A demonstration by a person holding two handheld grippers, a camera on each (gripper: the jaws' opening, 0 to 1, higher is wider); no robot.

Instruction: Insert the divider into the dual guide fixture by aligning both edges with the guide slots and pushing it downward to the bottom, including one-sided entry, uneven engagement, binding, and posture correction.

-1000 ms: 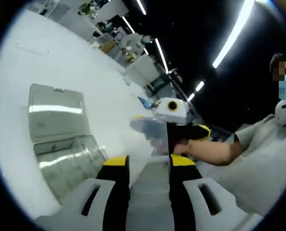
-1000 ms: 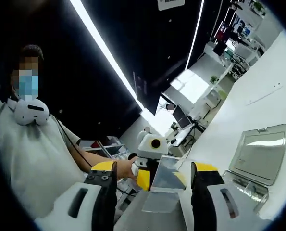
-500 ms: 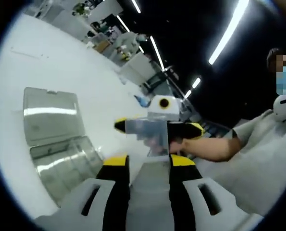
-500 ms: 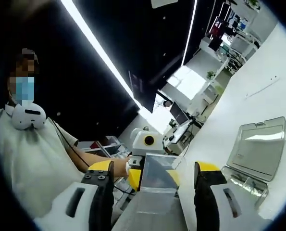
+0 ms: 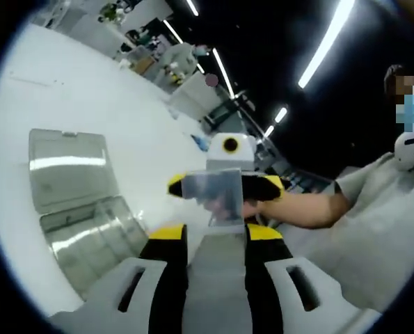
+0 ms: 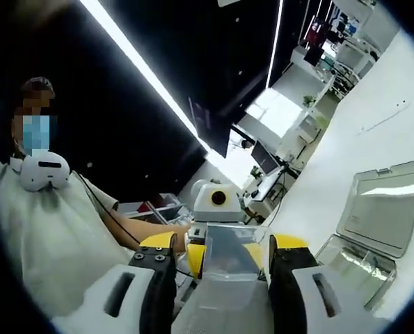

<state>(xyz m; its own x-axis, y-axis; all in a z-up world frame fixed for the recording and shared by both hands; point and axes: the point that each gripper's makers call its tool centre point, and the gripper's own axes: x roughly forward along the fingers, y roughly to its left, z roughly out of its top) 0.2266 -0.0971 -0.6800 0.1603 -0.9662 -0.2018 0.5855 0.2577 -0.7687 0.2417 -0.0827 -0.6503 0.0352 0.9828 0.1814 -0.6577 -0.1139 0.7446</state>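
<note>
The divider (image 5: 213, 197) is a small clear plastic plate held up in the air between both grippers. My left gripper (image 5: 215, 233) has its yellow-tipped jaws set against the plate's near end. My right gripper (image 5: 224, 184) faces it from the far side, its tips flanking the plate's side edges. In the right gripper view the divider (image 6: 229, 256) sits between the right gripper's (image 6: 222, 243) narrowed jaws, with the left gripper (image 6: 226, 252) behind it. The fixture (image 5: 88, 236), a clear box with its lid (image 5: 67, 165) open, lies on the white table well to the side; it appears again as the fixture (image 6: 353, 268).
The white table (image 5: 88, 90) stretches away under the box. A person in a grey top (image 5: 380, 229) holds the grippers, a forearm (image 5: 300, 209) reaching in. Desks and clutter (image 6: 297, 104) stand far off under ceiling light strips.
The right gripper's jaws have narrowed onto the divider. Both views have shifted slightly with the hands; the box has not moved on the table.
</note>
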